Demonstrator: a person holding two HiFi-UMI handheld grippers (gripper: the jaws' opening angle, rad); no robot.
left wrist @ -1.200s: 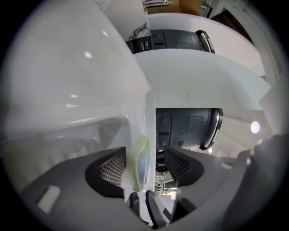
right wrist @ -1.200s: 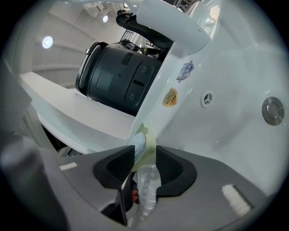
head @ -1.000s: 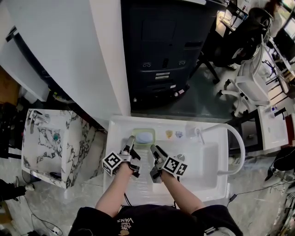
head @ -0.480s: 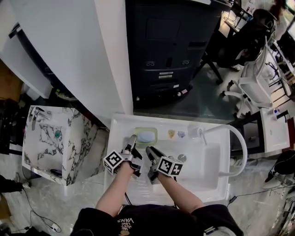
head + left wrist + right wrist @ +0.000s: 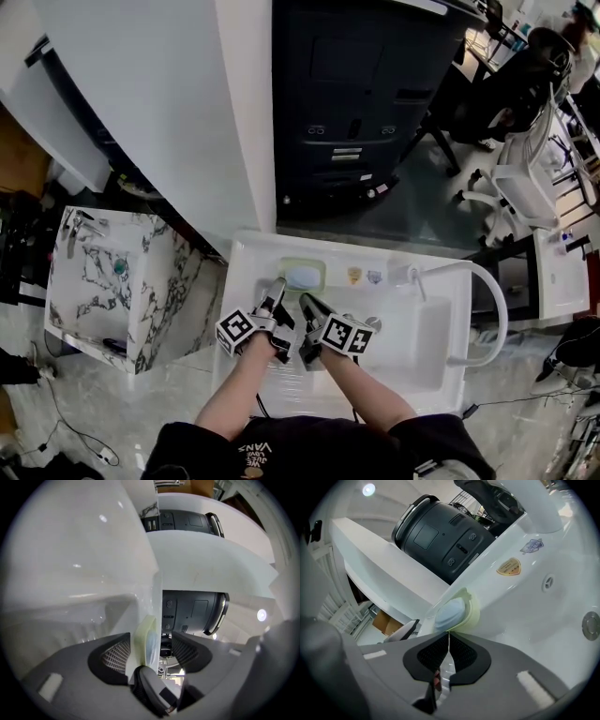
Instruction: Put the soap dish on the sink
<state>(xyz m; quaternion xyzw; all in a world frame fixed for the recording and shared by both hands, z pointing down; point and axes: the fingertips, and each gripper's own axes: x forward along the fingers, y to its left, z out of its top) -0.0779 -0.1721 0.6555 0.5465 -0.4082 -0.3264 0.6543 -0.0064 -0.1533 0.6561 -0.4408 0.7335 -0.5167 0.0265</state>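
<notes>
Sink basin (image 5: 412,339) free on right; faucet (image 5: 503,314) arches over right end; soap dish (image 5: 302,263) on ledge ahead.

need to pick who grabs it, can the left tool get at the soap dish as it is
Probably yes: the left tool has its jaws apart, and the dish lies right ahead of them on the sink ledge with nothing visible between.

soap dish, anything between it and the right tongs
Nothing visible. The soap dish sits on the sink ledge just past the tips of the right tongs, whose jaws have just been closing with nothing between them.
</notes>
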